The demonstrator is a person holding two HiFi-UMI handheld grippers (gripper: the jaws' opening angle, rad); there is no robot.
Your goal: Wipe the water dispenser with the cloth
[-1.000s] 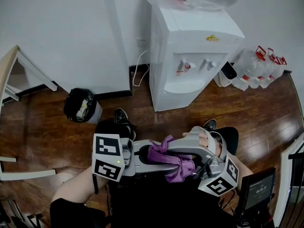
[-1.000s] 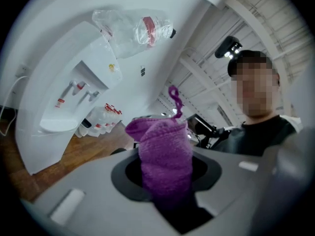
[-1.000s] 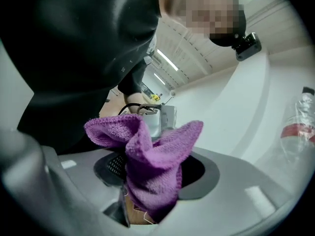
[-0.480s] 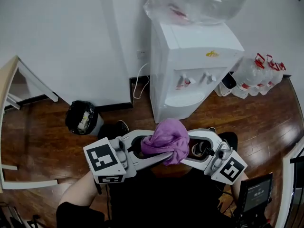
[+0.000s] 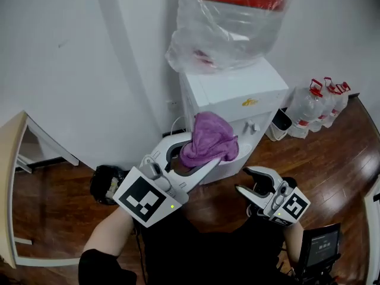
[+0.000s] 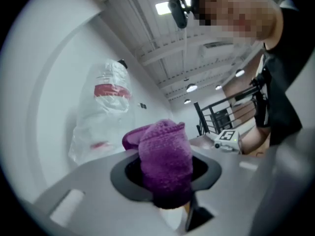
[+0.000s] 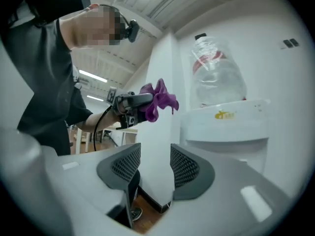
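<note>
The white water dispenser stands against the wall with a bagged bottle on top. My left gripper is raised in front of it, shut on a bunched purple cloth. The left gripper view shows the cloth pinched between the pads and bulging above them. My right gripper hangs lower at the right, apart from the cloth. Its jaws have just been closing but stand open with nothing between them. In the right gripper view, that gripper faces the dispenser, with the cloth at upper left.
Spare water jugs and a small white bin stand right of the dispenser. A black rubbish bin sits on the wooden floor at the left, by a table edge. A small screen is at the lower right.
The left gripper has risen and moved forward towards the dispenser with the cloth. The right gripper has come away from the cloth and dropped to the right. The head view has tipped upward.
</note>
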